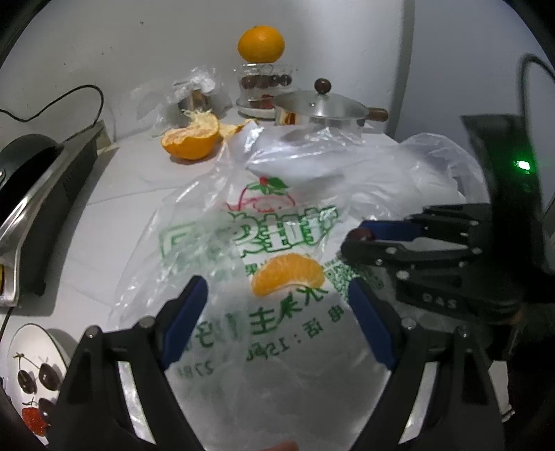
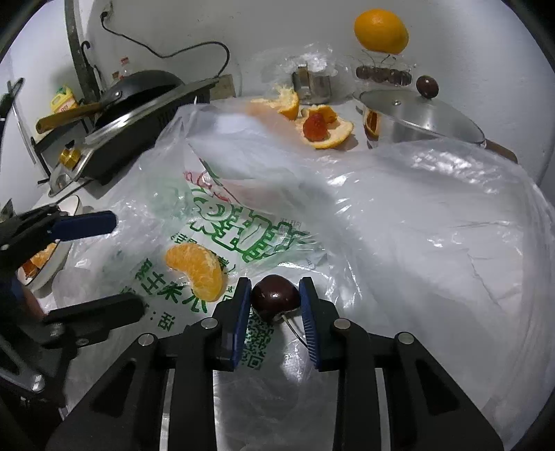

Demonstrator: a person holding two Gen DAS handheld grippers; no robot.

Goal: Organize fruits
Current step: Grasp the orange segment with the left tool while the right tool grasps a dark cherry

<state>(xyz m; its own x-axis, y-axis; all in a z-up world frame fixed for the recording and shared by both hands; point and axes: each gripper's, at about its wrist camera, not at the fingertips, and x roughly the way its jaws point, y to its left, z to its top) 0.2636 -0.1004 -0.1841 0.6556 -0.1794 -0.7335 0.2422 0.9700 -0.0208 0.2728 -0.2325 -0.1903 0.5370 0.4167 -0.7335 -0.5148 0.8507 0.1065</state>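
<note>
Centrally, a clear plastic bag (image 2: 399, 215) with green print covers most of both frames. At upper right of the right wrist view, a lidded steel pot (image 2: 419, 118) stands below a whole orange (image 2: 380, 31) on a glass jar. The left gripper (image 1: 275, 298) has its jaws spread wide, framing an orange segment (image 1: 288, 274) lying on the bag without touching it. The right gripper (image 2: 275, 301), lower centre, has its jaws clamped on a dark cherry (image 2: 275, 301), stem trailing toward the camera, just beside the segment.
</note>
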